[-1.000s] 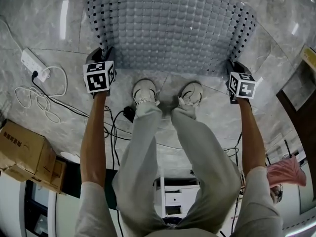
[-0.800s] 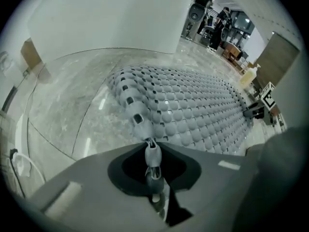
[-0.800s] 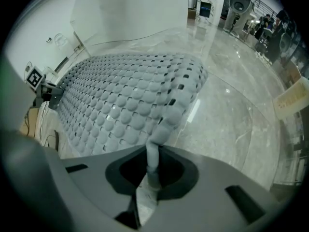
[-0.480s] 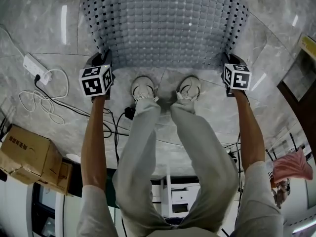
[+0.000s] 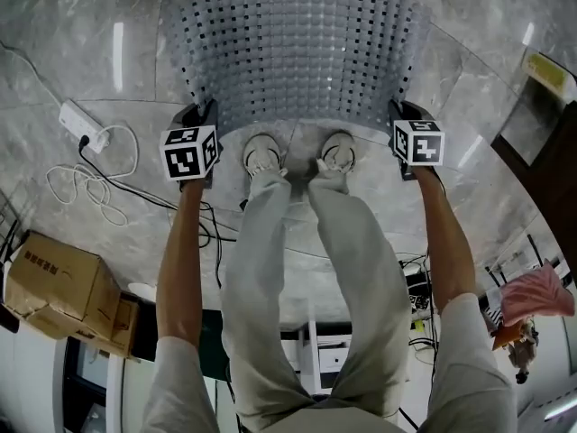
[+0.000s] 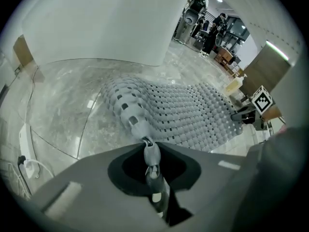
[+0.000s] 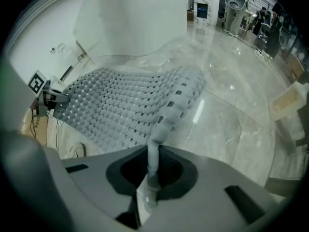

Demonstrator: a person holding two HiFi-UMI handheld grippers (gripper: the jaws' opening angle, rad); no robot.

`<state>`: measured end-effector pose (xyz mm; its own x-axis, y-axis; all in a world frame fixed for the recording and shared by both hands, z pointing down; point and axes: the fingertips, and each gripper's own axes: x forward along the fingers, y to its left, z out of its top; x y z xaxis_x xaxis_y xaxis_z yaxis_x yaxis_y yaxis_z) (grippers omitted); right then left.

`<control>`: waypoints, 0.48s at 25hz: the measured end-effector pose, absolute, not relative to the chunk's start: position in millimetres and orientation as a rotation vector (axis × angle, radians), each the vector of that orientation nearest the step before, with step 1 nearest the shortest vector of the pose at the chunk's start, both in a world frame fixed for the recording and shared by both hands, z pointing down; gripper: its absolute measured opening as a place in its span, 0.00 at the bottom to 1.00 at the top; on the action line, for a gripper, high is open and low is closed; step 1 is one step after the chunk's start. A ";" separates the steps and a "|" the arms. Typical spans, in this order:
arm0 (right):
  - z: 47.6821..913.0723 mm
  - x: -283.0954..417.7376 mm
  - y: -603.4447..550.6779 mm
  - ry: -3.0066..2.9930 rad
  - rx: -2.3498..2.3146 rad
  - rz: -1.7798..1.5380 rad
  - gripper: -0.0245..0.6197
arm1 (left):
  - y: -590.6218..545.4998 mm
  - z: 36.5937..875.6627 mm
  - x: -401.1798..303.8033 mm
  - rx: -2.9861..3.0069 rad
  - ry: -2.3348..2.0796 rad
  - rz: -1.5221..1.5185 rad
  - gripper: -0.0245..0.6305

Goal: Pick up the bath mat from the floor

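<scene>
The grey, bumpy bath mat with rows of small holes lies on the marble floor ahead of the person's feet, its near edge raised. My left gripper is shut on the mat's near left corner; its jaws have just been closing, with the mat's edge between them. My right gripper is shut on the near right corner. In the left gripper view the mat runs away from the left gripper in a folded strip. The right gripper view shows the right gripper pinching the mat the same way.
The person's two pale shoes stand just behind the mat's near edge. A white power strip and a loose cable lie to the left. Cardboard boxes sit at the lower left. A white wall rises beyond the mat.
Both grippers have risen with the mat's near corners. The near edge has come off the floor and the mat's sides have drawn inward.
</scene>
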<state>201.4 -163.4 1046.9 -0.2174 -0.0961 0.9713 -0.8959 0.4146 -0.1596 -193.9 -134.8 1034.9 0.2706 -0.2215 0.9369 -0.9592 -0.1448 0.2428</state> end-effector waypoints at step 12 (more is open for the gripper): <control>952.7 149.8 -157.6 -1.701 0.845 1.010 0.10 | -137.1 950.1 -153.5 1.606 -1.085 0.886 0.11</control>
<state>149.8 -157.6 952.7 -0.3092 -0.0884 0.9469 -0.8736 0.4198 -0.2461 -153.5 -137.1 950.1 0.3381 -0.2352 0.9113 -0.9399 -0.1345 0.3140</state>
